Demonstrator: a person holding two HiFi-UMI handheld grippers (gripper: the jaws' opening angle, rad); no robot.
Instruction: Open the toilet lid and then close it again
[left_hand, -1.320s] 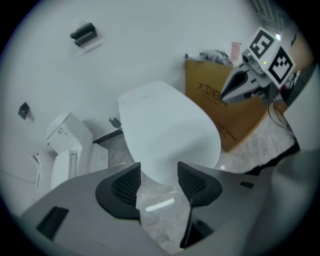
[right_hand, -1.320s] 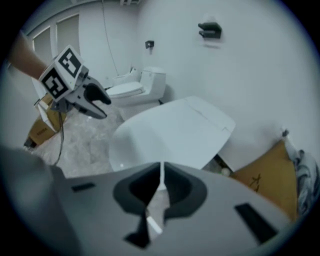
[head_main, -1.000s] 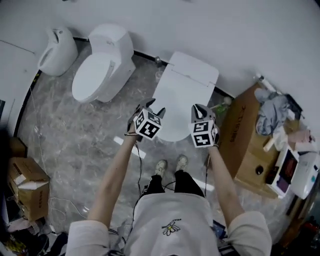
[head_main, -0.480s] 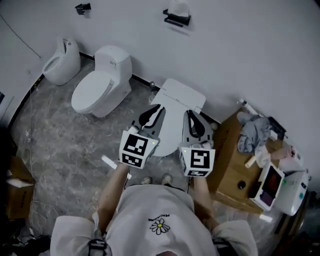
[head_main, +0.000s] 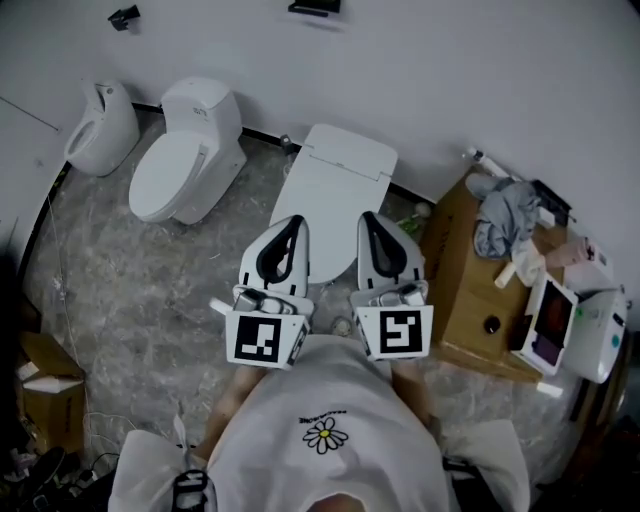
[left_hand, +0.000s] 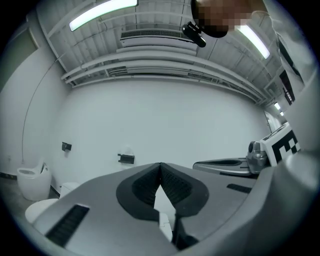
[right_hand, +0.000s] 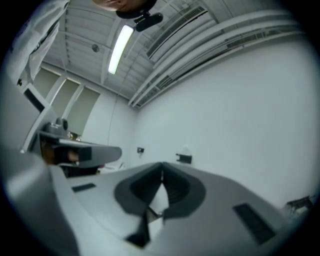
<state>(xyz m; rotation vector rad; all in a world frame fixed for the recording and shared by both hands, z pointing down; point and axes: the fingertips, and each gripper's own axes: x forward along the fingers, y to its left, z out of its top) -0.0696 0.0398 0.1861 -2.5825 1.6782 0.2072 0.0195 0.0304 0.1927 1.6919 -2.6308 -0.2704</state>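
Note:
The white toilet (head_main: 335, 190) stands against the wall with its lid down flat. Both grippers are raised in front of the person's chest, well above the toilet and not touching it. In the head view the left gripper (head_main: 288, 222) and the right gripper (head_main: 368, 218) hang side by side over the bowl's front. The left gripper (left_hand: 160, 165) points level at the white wall; its jaws have just been closing and now meet with nothing between them. The right gripper (right_hand: 161, 165) is also shut and empty.
A second white toilet (head_main: 180, 165) and a small urinal-like fixture (head_main: 98, 128) stand to the left. To the right is a brown cardboard cabinet (head_main: 470, 270) with a grey cloth (head_main: 505, 222) on it. A cardboard box (head_main: 45, 395) lies on the marble floor at lower left.
Both grippers have risen from the toilet's front edge up toward the person's chest and tipped from pointing down to level. The left jaws have closed. The lid stays down.

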